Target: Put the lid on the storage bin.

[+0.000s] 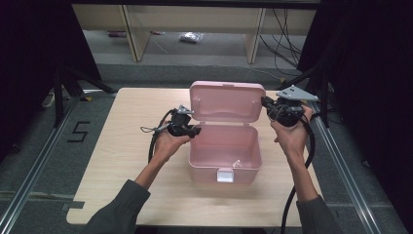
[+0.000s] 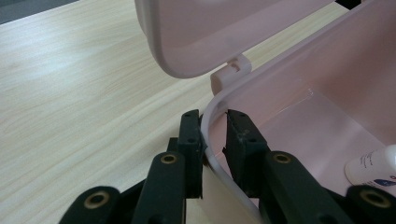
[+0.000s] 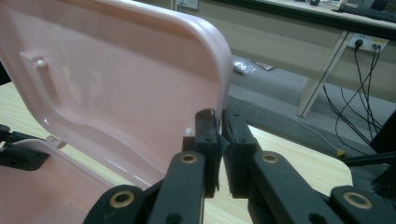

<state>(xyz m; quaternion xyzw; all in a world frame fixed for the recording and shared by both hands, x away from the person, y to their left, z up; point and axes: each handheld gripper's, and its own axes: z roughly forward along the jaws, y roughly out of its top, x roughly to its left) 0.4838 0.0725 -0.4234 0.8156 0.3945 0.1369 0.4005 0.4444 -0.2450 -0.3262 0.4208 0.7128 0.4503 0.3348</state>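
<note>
- Light wood worktop is set on grey floor, with black curtains at both sides and pale furniture legs behind.
- Pink box is placed mid-worktop, a little right of centre, with its white latch facing the person.
- Lid is raised upright at the back, on its hinges, inner face turned to the person.
- Small white bottle is seen lying inside the box, near the front wall.
- Left gripper is clamped on the left wall of the box near the back corner; in the left gripper view the thin pink rim is pinched between the two black pads, one pad outside, one inside.
- Hinge tab is seen just beyond those pads.
- Right gripper is closed on the right edge of the lid; in the right gripper view the lid edge is held between the pads, which sit nearly together.
- Grey three-cornered plate is carried on top of the right gripper.
- Cables are trailed from both grippers toward the near edge.
</note>
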